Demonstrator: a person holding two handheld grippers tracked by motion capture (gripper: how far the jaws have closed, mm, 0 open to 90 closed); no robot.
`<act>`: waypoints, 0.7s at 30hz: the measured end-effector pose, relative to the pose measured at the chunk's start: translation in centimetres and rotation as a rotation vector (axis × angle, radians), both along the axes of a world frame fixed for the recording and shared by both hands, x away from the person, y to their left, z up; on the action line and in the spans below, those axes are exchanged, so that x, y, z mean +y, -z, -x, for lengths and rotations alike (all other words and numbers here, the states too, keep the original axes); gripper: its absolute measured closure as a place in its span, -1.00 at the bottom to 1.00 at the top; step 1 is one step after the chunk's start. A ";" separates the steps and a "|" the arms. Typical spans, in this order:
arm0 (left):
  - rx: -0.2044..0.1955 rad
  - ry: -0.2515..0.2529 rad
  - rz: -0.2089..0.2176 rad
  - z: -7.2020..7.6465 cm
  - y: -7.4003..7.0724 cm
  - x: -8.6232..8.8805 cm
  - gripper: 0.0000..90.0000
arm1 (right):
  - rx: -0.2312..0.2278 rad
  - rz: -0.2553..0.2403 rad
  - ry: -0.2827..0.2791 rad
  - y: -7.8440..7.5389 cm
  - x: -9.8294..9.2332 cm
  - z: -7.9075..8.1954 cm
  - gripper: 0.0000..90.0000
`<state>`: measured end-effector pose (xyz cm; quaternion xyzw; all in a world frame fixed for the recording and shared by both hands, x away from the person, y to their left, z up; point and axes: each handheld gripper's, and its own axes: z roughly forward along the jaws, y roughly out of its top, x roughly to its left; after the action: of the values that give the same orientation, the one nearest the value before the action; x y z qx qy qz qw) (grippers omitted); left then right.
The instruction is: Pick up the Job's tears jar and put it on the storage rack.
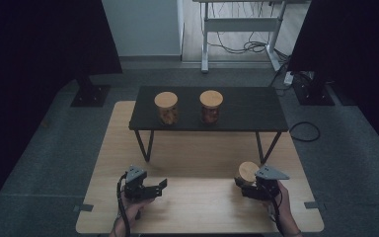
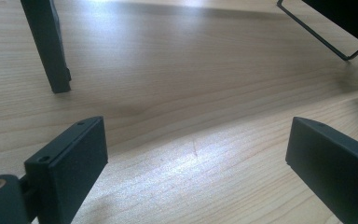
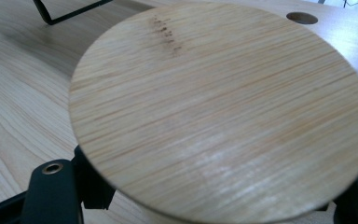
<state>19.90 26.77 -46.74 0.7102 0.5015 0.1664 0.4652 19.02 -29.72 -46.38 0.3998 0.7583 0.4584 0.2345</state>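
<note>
Wood-lidded jar (image 1: 248, 172) clamped in right jaws, left jaws wide apart, over pale wooden table (image 1: 197, 202), grey carpet (image 1: 39, 163).

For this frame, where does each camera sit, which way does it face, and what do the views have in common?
High view: fixed above the person's side, looking forward and down on the wooden table; both forearms, left gripper and right gripper enter from the bottom.
Left gripper view: rides the left gripper, facing bare tabletop between its open jaws and the black shelf's leg.
Right gripper view: rides the right gripper, looking onto the lidded jar it grips.
Shared: the high and right gripper views both show that jar.
</note>
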 end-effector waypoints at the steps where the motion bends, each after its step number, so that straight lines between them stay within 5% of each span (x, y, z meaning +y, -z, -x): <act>1: 0.001 0.000 0.000 0.0 0.0 0.0 -0.89 | -0.003 -0.002 -0.002 -0.1 0.0 0.1 -0.45; 21: 0.002 -0.002 -0.004 0.0 0.0 0.0 -0.89 | -0.038 -0.016 -0.060 -2.1 -0.2 1.4 -0.45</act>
<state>19.92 26.72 -46.75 0.7109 0.5020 0.1672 0.4632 17.65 -29.95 -44.27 0.3700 0.7617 0.4789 0.2315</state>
